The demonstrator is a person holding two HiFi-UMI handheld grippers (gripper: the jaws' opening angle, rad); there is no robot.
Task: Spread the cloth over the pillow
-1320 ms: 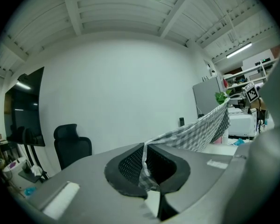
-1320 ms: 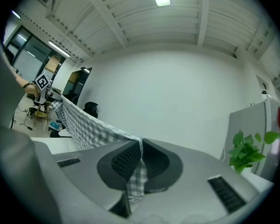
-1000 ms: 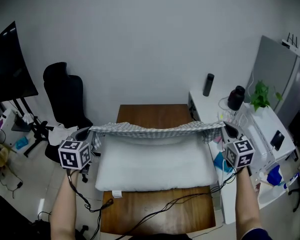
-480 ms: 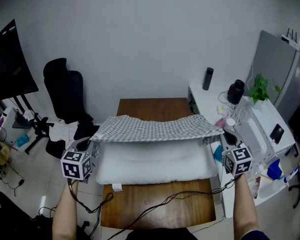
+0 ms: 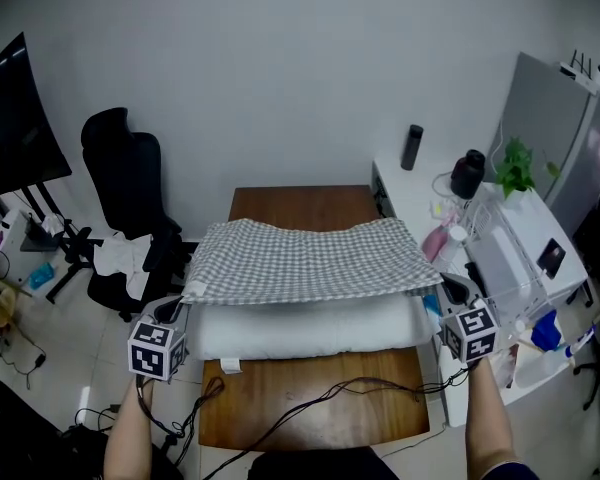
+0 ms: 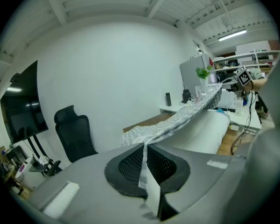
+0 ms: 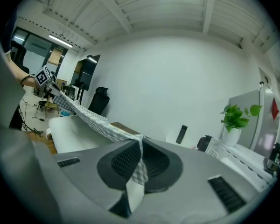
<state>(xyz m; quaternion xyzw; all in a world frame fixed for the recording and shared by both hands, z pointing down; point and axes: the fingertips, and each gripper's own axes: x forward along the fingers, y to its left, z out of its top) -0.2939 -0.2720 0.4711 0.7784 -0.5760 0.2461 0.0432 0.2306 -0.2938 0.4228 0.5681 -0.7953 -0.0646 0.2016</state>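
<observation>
Wooden table (image 5: 300, 423) bears the white pillow (image 5: 310, 330) between both tools, the checked cloth (image 5: 310, 260) stretched over it with its near corners clamped in the left gripper (image 5: 183, 296) and right gripper (image 5: 442, 288). Spreading looks nearly done: the near edge wants lowering over the pillow's front, then release, minding the black cables (image 5: 320, 400) just behind the grippers and the cluttered side desk (image 5: 408, 200) beside the right one.

Plain white wall (image 5: 300, 68) ahead of both tongs. Brown wooden table (image 5: 300, 203) between them. Black office chair (image 5: 130, 178) and black monitor (image 5: 15, 118) out past left gripper (image 5: 185, 296). White side desk (image 5: 400, 193) with green potted plant (image 5: 515, 168) past right gripper (image 5: 438, 286). Pale floor (image 5: 70, 348) below.
</observation>
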